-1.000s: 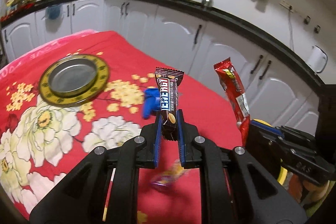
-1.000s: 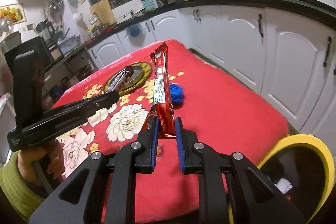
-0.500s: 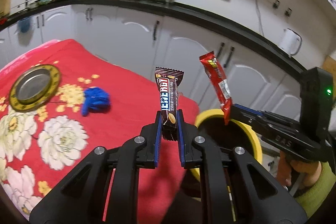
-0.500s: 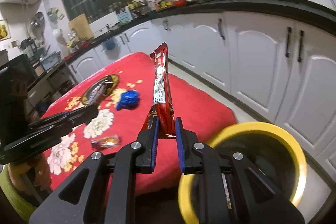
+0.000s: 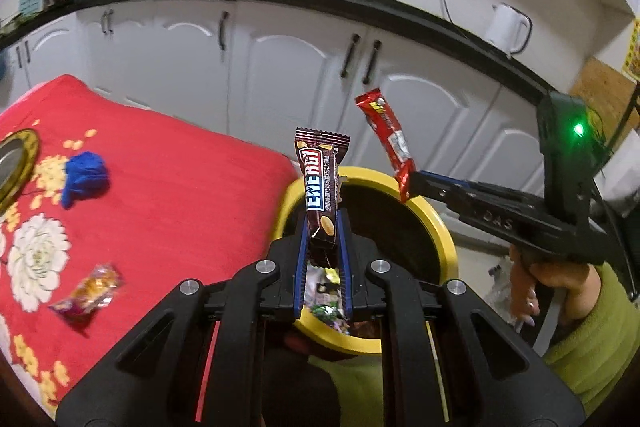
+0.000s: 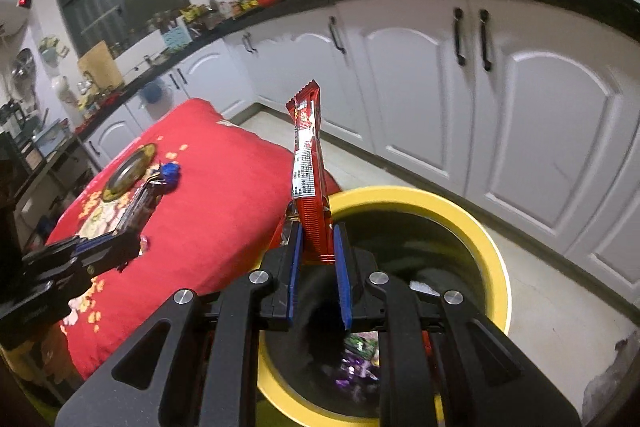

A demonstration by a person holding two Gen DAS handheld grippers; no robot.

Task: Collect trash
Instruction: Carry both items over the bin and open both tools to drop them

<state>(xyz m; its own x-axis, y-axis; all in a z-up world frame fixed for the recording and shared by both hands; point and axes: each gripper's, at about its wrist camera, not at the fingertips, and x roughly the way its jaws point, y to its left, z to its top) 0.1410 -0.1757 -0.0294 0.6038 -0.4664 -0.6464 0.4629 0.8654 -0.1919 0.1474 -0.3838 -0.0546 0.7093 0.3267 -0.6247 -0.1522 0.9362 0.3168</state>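
- Brown wrapper (image 5: 322, 187): clamped upright in left gripper (image 5: 322, 247), above near rim of yellow bin (image 5: 448, 251).
- Red wrapper (image 6: 310, 183): pinched at its lower end in right gripper (image 6: 316, 259), also above the bin's mouth.
- Step in hand, as judged: drop-off. Next move: both sets of jaws opened while over the opening, so each wrapper falls among litter already inside.
- Left on table: orange sweet packet (image 5: 90, 291), blue crumpled wad (image 5: 85, 179), round metal lid (image 5: 14, 167).
- Surface: red flowered cloth (image 5: 172, 195), bin just beside its edge.
- Room: kitchen, white cupboards (image 6: 520, 99), black worktop, hanging utensils.
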